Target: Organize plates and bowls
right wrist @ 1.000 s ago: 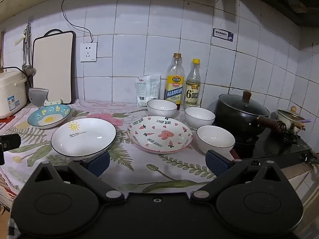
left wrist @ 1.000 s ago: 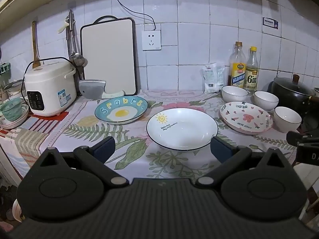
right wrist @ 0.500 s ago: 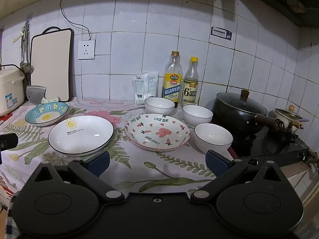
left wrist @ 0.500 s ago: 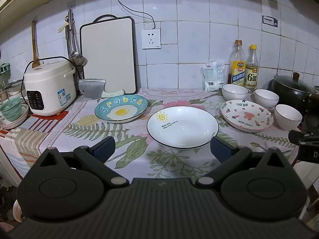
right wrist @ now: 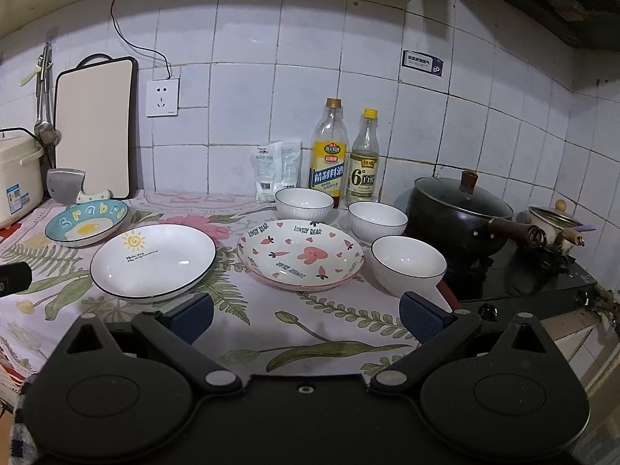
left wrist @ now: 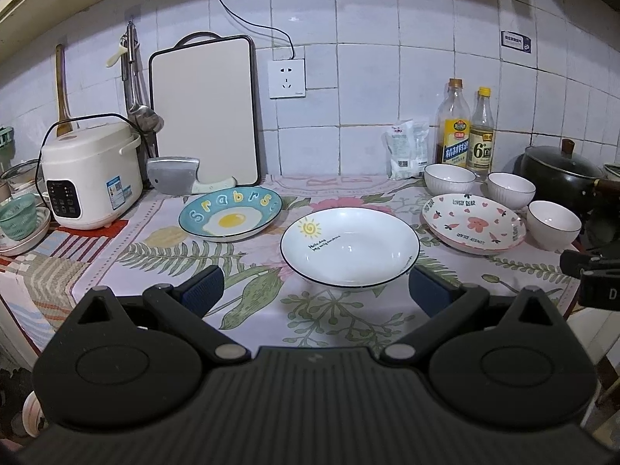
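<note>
Three plates lie in a row on the counter: a blue egg plate [left wrist: 230, 214] [right wrist: 86, 223], a white sun plate [left wrist: 350, 247] [right wrist: 153, 260] and a pink "Lovely Bear" plate [left wrist: 473, 223] [right wrist: 300, 254]. Three white bowls [right wrist: 304, 204] [right wrist: 377, 220] [right wrist: 408, 264] stand around the pink plate; they also show in the left wrist view [left wrist: 449, 179] [left wrist: 510, 190] [left wrist: 553, 224]. My left gripper [left wrist: 314, 295] is open and empty, just short of the white plate. My right gripper [right wrist: 306, 317] is open and empty, in front of the pink plate.
A rice cooker [left wrist: 91, 178], cleaver [left wrist: 174, 180] and cutting board [left wrist: 203, 112] stand at the back left. Two bottles [right wrist: 328, 155] [right wrist: 363, 161] and a bag [right wrist: 276, 170] stand by the wall. A black pot [right wrist: 461, 213] and small pot [right wrist: 552, 223] sit on the stove at right.
Both grippers have crept slightly forward and the views have shifted a little. Nothing on the counter has moved.
</note>
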A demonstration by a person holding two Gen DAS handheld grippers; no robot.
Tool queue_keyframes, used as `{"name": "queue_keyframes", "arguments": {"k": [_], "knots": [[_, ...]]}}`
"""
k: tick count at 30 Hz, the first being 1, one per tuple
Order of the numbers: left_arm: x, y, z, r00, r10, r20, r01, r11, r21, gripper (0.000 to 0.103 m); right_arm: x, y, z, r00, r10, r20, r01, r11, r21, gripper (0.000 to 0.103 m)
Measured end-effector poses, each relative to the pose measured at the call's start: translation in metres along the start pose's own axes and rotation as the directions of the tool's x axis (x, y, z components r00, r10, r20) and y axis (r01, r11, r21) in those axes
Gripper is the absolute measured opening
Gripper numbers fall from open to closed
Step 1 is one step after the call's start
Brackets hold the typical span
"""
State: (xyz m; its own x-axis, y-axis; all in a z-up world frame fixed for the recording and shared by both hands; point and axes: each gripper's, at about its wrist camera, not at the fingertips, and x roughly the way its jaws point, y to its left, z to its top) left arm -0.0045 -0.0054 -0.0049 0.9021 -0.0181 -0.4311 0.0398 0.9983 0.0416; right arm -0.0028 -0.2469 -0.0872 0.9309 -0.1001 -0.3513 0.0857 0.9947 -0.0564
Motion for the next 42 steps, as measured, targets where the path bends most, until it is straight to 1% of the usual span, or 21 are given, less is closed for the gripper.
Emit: {"name": "queue_keyframes", "arguments": {"k": [8,15,24,29,35,40,42], "knots": [[0.001,0.002,-0.002,1.000,0.008,0.001,-0.008,1.000,-0.008,0.103,-0.001,0.002,-0.002,1.000,0.007,0.007,-0.007,1.000,-0.002,0.103],[0.004,0.003,-0.006,0.998,0.058,-0.001,-0.058,0.998,0.004,0.103,0.002,0.008,-0.002,1.000,0.013,0.003,-0.013,1.000,-0.013,0.103],[0.005,0.007,-0.006,0.999,0.049,-0.013,-0.049,0.999,-0.008,0.103,0.007,0.011,0.002,1.000,0.025,-0.004,-0.025,0.999,-0.020,0.103],[0.006,0.009,-0.001,0.999,0.049,-0.018,-0.050,0.999,-0.006,0.103,0.012,0.009,0.005,0.999,0.034,-0.008,-0.034,0.999,-0.012,0.103],[0.010,0.018,0.011,0.999,0.039,-0.012,-0.040,0.999,-0.019,0.103,0.014,0.007,0.012,0.997,0.068,0.037,-0.067,0.998,-0.022,0.103],[0.016,0.038,0.025,0.999,-0.006,0.034,0.010,0.994,-0.106,0.103,0.033,0.012,0.016,0.990,0.127,0.057,-0.126,0.992,-0.021,0.103],[0.019,0.044,0.031,0.998,0.001,0.060,0.006,0.993,-0.116,0.103,0.042,0.016,0.016,0.984,0.165,0.073,-0.163,0.986,-0.029,0.103]]}}
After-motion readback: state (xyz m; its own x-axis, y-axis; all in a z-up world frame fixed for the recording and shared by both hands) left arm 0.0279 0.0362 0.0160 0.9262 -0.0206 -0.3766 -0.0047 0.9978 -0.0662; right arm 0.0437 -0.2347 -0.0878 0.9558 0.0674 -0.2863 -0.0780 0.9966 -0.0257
